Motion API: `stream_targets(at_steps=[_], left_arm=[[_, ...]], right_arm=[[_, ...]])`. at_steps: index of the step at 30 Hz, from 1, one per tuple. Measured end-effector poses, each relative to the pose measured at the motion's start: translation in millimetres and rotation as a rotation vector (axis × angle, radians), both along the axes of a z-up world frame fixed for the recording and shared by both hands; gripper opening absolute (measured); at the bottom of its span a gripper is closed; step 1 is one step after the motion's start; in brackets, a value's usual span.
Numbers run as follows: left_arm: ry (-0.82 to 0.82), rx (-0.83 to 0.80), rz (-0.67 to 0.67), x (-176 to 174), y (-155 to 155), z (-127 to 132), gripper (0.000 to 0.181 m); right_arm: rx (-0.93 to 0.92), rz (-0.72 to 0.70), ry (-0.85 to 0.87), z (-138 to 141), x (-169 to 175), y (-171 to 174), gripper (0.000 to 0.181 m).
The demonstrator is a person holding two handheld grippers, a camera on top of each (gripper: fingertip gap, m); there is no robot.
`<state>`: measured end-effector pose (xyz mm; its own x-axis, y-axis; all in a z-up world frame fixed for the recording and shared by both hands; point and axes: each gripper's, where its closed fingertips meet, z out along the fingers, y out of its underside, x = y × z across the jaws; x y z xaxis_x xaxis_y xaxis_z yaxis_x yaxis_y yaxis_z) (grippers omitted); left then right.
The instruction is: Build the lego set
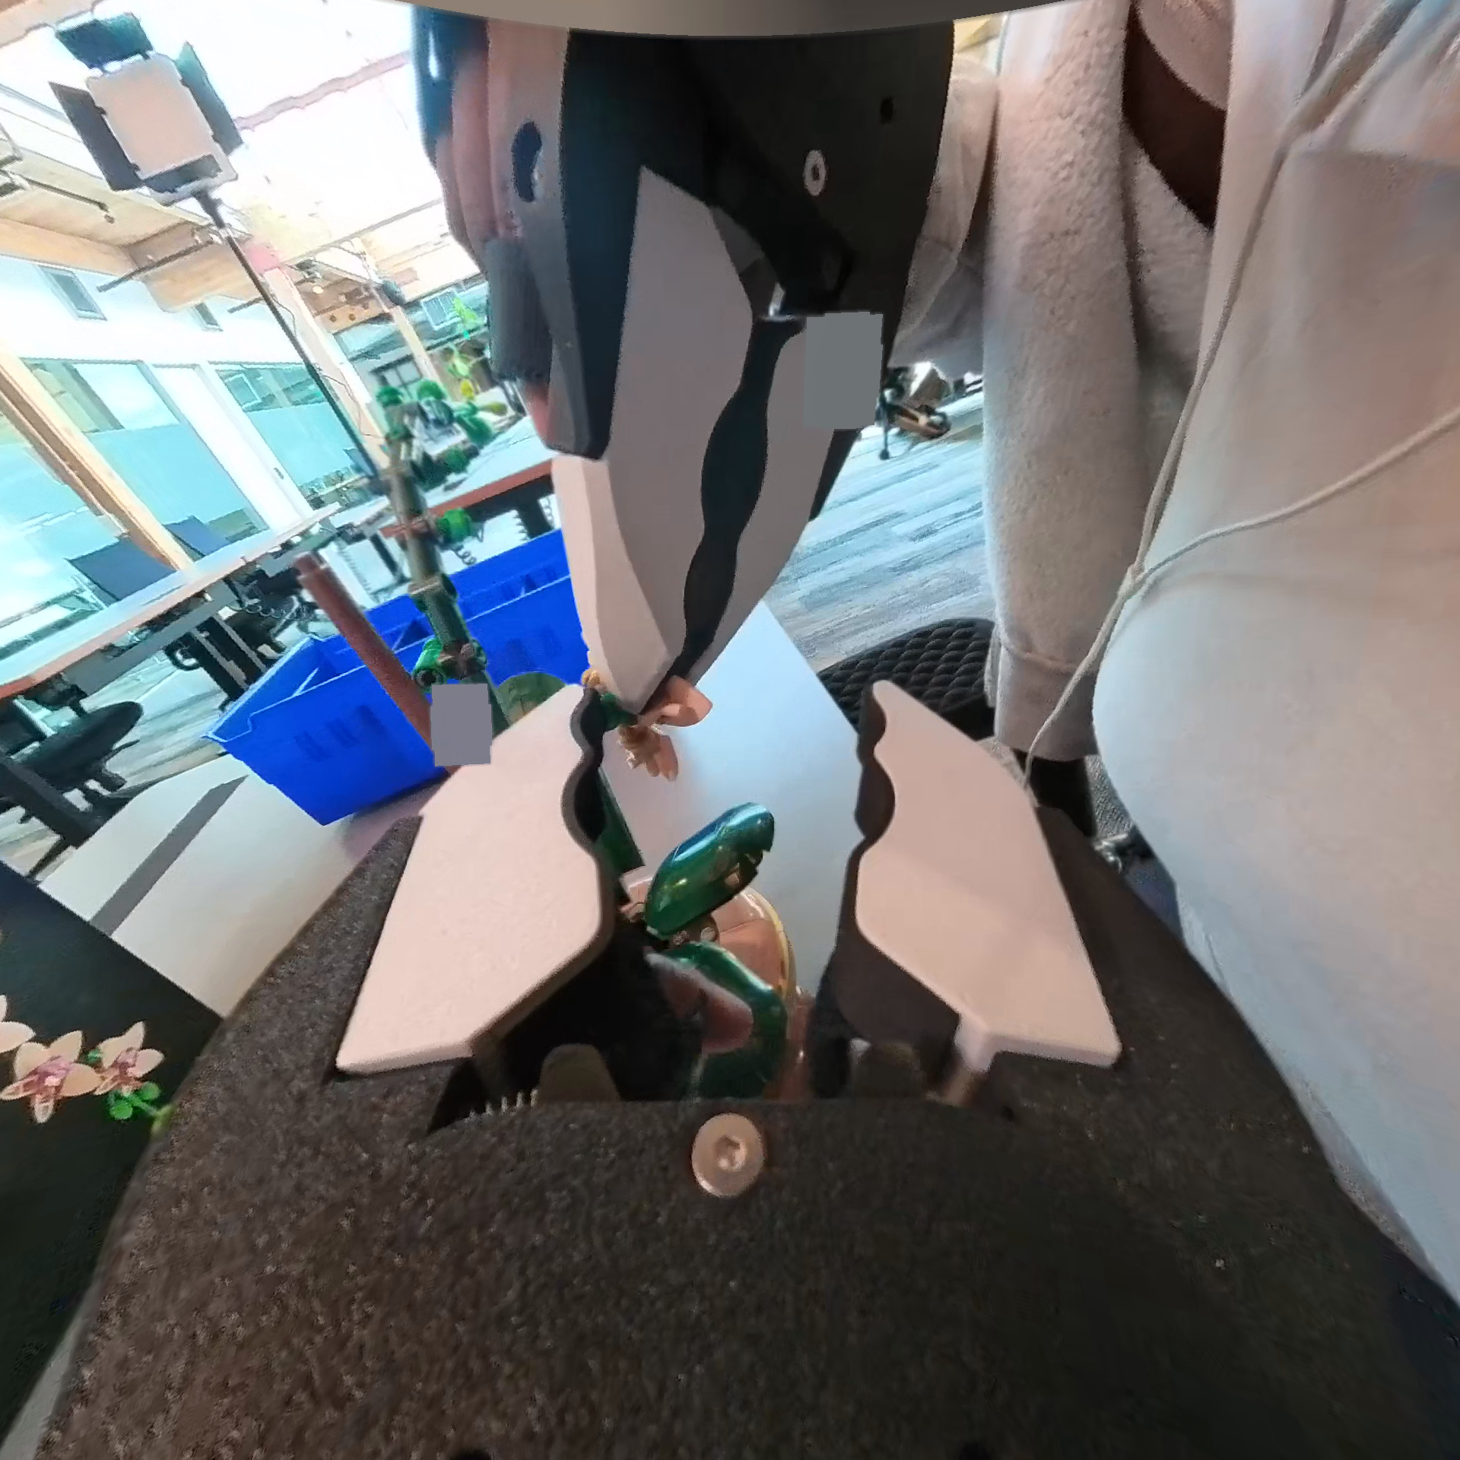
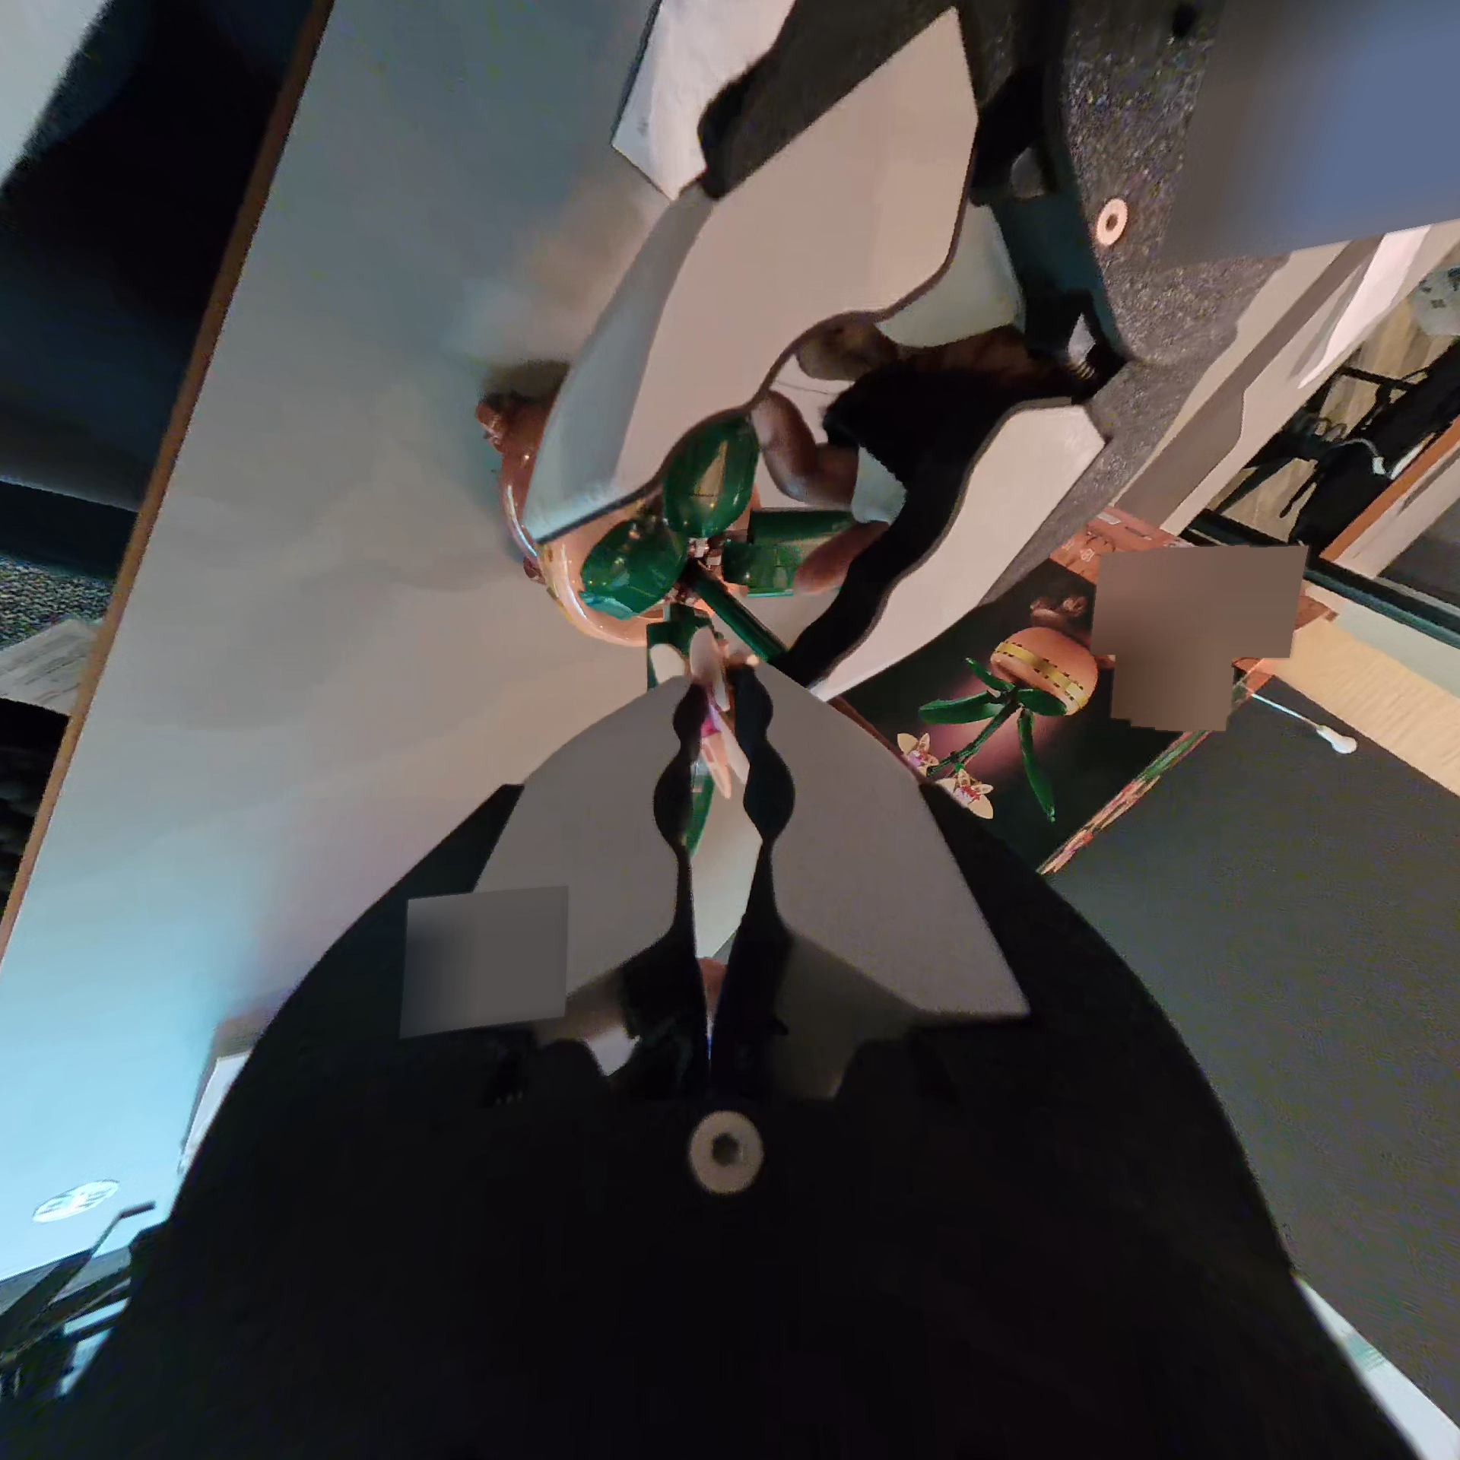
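A partly built Lego orchid model (image 1: 711, 893) stands on a white desk (image 1: 758, 758), with glossy green leaves above a pinkish round pot (image 2: 545, 545). In the left wrist view the left gripper (image 1: 723, 731) is seen with its fingers spread wide to either side of the model, gripping nothing; whether the left-hand finger touches the green stem (image 1: 612, 806) cannot be told. The right gripper (image 1: 671, 679) is lowered from above, its fingers pressed together on a small pale-pink flower piece (image 1: 671, 711) held just beside the top of the stem.

The step in hand is judged to be the fitting of this flower onto the stem. The next move probably calls for the flower's connector to be lined up with the stem's end and pushed home, while the model is steadied, perhaps by the left gripper being closed on it.

A blue plastic bin (image 1: 379, 711) stands beyond the desk's far edge. The set's dark box (image 2: 1019, 711), printed with a picture of the finished plant, lies beside the desk. A person in a pale sweatshirt (image 1: 1264, 553) is close on the right. The leaves crowd the space below the flower and could be knocked.
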<state>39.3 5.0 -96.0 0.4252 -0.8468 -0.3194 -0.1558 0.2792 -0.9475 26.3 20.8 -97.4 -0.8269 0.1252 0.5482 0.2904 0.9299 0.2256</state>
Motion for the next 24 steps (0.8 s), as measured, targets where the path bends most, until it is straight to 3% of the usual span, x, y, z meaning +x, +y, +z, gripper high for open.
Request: stream_targets(at_steps=[1,9,13,24], left_arm=[[0.009,0.002,-0.002,-0.5,0.0,-0.1,0.065],[0.032,0.061,0.046,-13.2,4.6,8.2,0.066],[0.097,0.051,0.082,-14.3,6.0,-4.3,0.066],[0.103,0.064,0.068,-7.3,-2.8,-9.2,0.062]], right_arm=[[0.003,0.0,0.009,0.4,-0.6,0.6,0.008],[0.002,0.001,0.046,1.8,-4.1,1.1,0.007],[-0.009,-0.012,0.055,0.7,-4.7,1.6,0.007],[-0.023,-0.006,0.075,2.3,-6.5,-3.6,0.007]])
